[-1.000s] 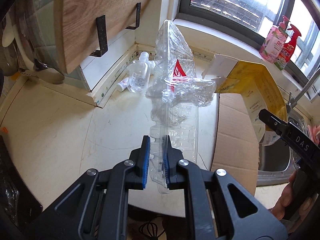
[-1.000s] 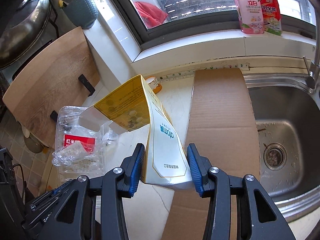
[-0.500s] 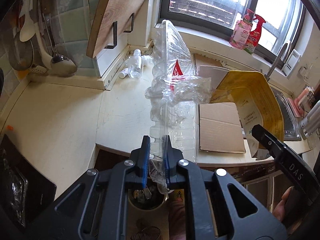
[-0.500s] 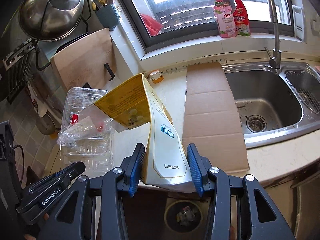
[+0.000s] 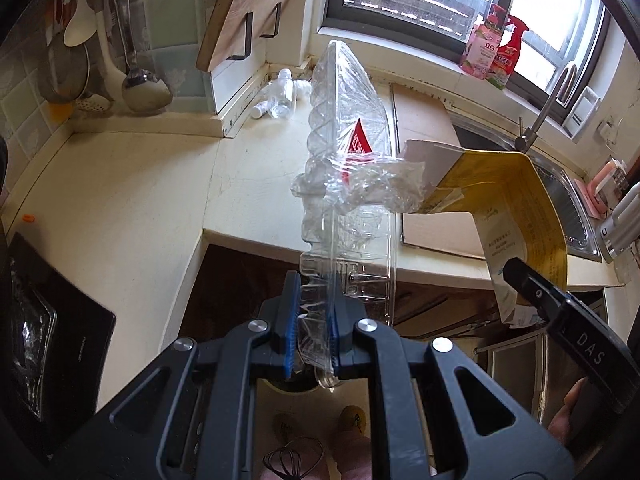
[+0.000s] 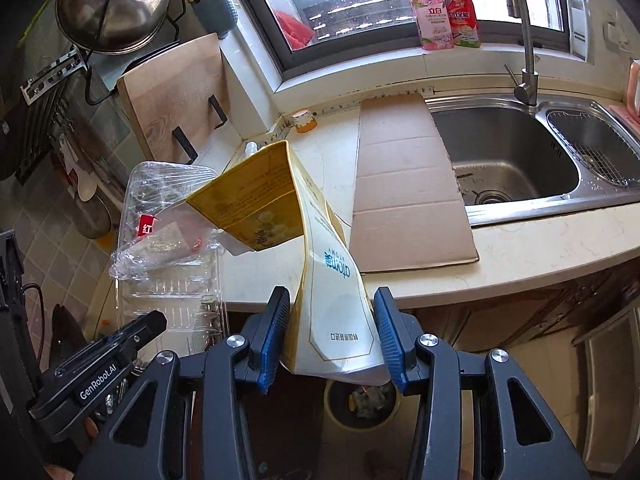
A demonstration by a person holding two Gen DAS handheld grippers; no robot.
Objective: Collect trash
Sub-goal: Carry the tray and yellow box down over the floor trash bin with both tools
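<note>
Clear glossy plastic tray (image 5: pixel 348 168); matt cardboard sheet (image 6: pixel 404 192)

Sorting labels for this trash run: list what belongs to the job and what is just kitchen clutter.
Job:
- clear plastic tray, clamped in left gripper
- yellow carton, held in right gripper
- trash bin below
- flat cardboard, small bottles, likely next

Clutter:
- sink
- cutting board
- detergent bottles
- ladles
</note>
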